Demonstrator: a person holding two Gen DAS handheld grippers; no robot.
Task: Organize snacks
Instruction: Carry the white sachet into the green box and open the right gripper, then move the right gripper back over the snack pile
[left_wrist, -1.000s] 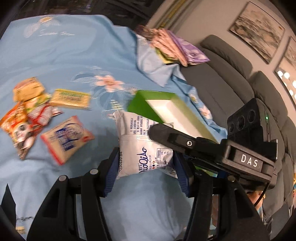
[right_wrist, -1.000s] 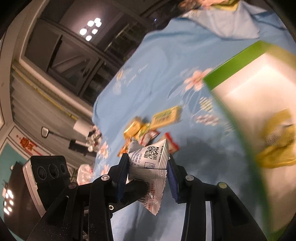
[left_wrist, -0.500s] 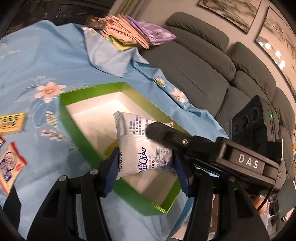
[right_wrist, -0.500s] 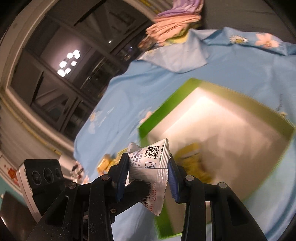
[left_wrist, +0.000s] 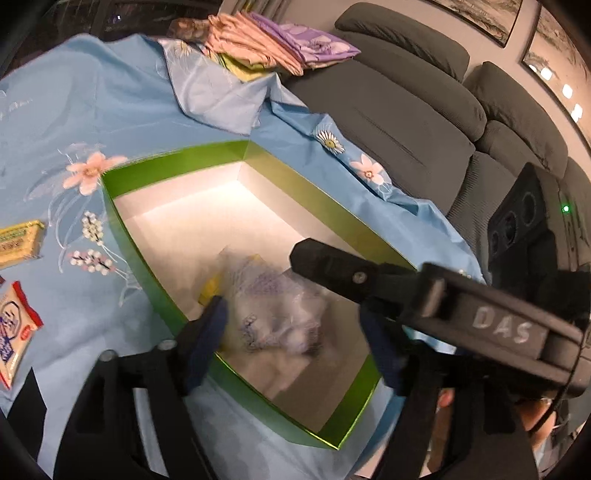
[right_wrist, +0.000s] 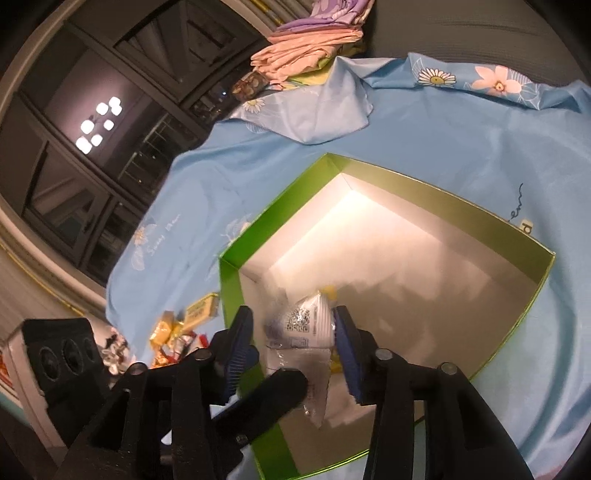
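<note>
Both grippers hang over an open green cardboard box with a white interior (left_wrist: 173, 168), which sits on a light-blue floral cloth (left_wrist: 110, 99) covering the bench.

Left wrist view: the fingers of the left gripper (left_wrist: 291, 339) are spreading, and their blue pads stand clear of the white printed snack packet (left_wrist: 273, 314), which appears blurred between them, over the near end of the box. A yellow packet (left_wrist: 210, 291) lies on the box floor beside it. The black finger of the right gripper (left_wrist: 332, 266) crosses the view from the right.

Right wrist view: the fingers of the right gripper (right_wrist: 295, 339) are also spreading. A second white snack packet bearing a QR code (right_wrist: 306, 325) lies between the blue pads, touching the right pad but apart from the left one (a clear wrapper edge trails below).

Outside the box, a yellow-green bar packet (left_wrist: 18, 243) and a red-edged white packet (left_wrist: 14, 332) rest on the cloth, well apart from the grippers. 1 stack of folded pink and purple cloths (left_wrist: 280, 48) sits at the far edge, next to a grey sofa (left_wrist: 406, 110).
</note>
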